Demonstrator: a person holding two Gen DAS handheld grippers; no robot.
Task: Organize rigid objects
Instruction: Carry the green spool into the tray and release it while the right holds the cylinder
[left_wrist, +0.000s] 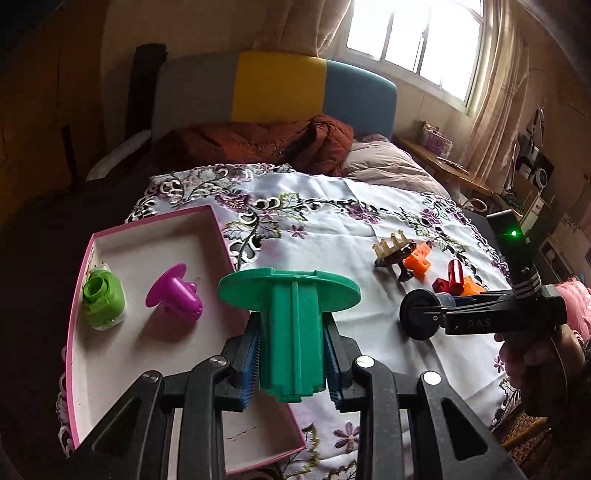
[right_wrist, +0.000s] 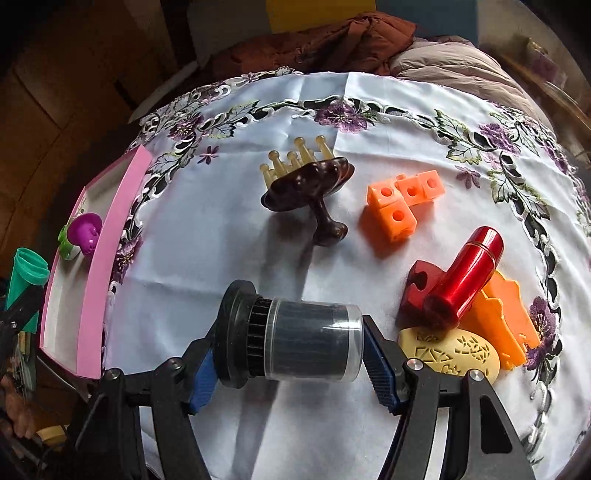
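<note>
My left gripper (left_wrist: 293, 354) has its fingers clamped on the ribbed stem of a green flanged spool (left_wrist: 291, 317), stem running back between the blue pads, flange forward at twelve o'clock. It hangs over the near right wall of the pink tray (left_wrist: 218, 229), whose floor opens toward ten o'clock; a lime-green piece (left_wrist: 101, 299) and a purple flanged piece (left_wrist: 173, 291) already lie inside. I judge the drop needs only a short carry toward ten o'clock, making this the nearer hand.

My right gripper (right_wrist: 291, 354) grips a black cylinder in a clear sleeve (right_wrist: 291, 336) end to end, its long axis lying across the fingers from nine to three o'clock, above the flowered cloth (right_wrist: 207, 229) on the desk. From there the tray sits well off at nine o'clock. Waiting at one to three o'clock: a dark pronged massager (right_wrist: 306, 188), orange cubes (right_wrist: 402, 206), a red cylinder (right_wrist: 465, 273).
</note>
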